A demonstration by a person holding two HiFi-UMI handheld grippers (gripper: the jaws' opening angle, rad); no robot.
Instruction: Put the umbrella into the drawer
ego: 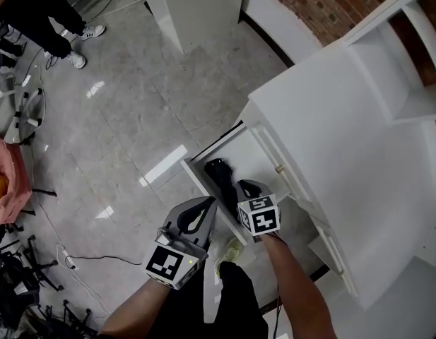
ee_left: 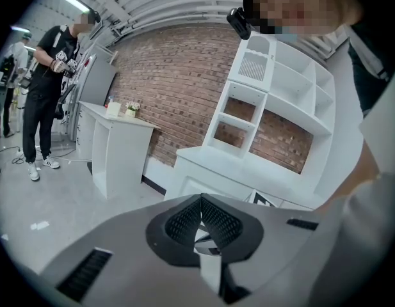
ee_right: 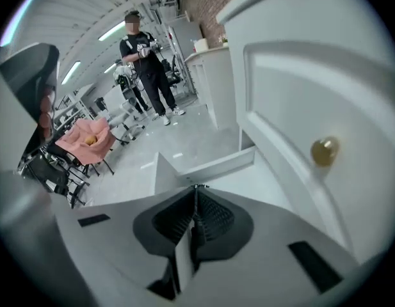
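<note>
From my seat, the grey stone-look tile floor reads polished and glossy, with lights mirrored in it. The white cabinet and its open white drawer look smooth and painted, with a soft satin sheen. The folded black umbrella looks like matt fabric. I see the left tongs and right tongs as matt grey plastic, lined with black ribbed, rubbery-looking pads. The small round knob shines like brass. The red brick wall is rough, and the pink cover is soft cloth.
</note>
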